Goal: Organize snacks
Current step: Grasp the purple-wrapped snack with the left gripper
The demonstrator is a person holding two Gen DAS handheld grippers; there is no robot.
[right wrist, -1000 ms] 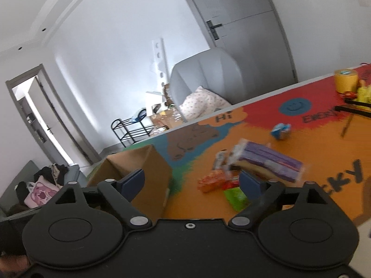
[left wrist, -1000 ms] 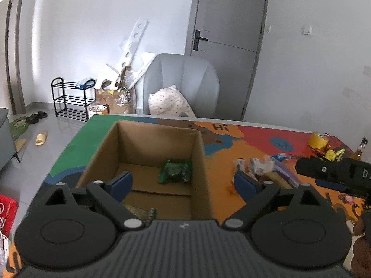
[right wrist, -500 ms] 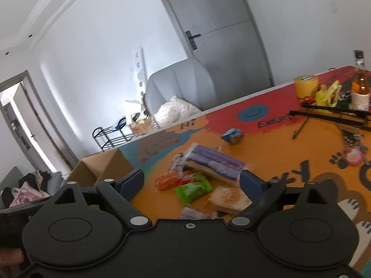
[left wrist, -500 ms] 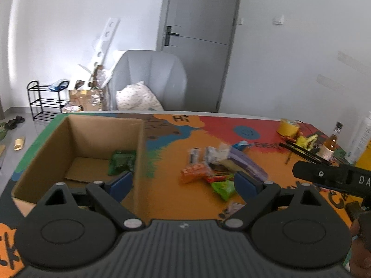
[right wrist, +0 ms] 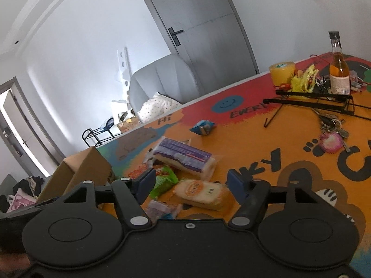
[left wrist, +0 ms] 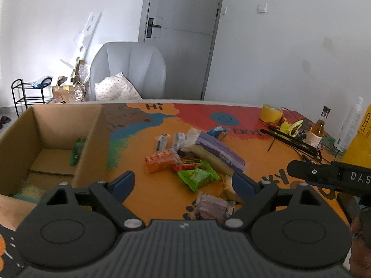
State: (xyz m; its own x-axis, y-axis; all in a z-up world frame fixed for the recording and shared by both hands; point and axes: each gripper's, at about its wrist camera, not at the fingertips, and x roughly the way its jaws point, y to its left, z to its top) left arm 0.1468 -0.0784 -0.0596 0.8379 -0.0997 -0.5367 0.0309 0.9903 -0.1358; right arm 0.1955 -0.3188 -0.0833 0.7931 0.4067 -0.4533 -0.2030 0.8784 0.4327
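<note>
On the colourful table mat, the snack pile is seen beside the cardboard box, both the left gripper and right gripper are held spread and empty, and a descent onto one packet is judged to be needed next.

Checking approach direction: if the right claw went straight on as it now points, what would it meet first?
Probably the pale orange-labelled snack pack, lying between the open right claw fingers' line, though depth is unclear.
</note>
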